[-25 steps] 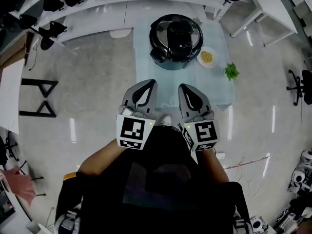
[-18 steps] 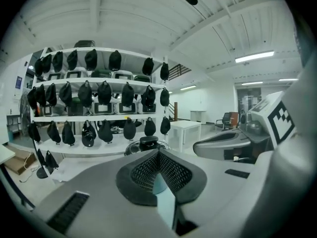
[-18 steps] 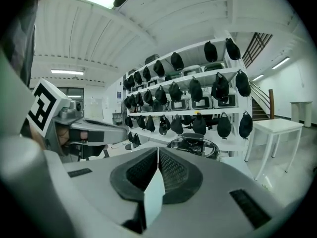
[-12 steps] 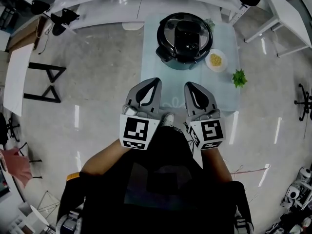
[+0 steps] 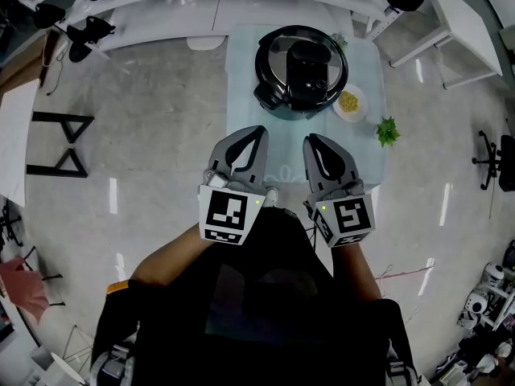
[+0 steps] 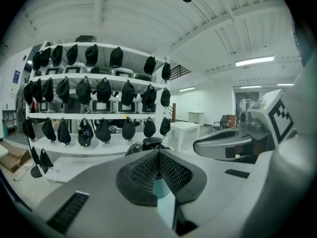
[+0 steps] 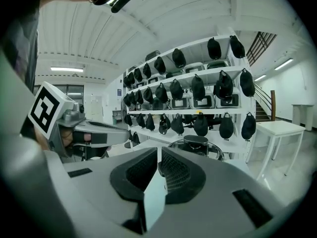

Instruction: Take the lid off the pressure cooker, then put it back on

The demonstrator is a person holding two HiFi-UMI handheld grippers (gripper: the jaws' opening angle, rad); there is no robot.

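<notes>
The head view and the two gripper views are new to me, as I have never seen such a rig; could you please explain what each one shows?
No robot arm here: a person holds a two-jaw gripper in each hand. The head view comes from a camera on the person's head, looking steeply down: the left gripper and right gripper, each bearing a marker cube, are held out toward a pale table. On it stand a black pressure cooker with its lid on, a small dish of something yellow and a green sprig. Each gripper view comes from a camera riding on that gripper, looking along its jaws. Both pairs of jaws are together with nothing between them, so nothing is held. Shelves of dark items stand beyond.
</notes>
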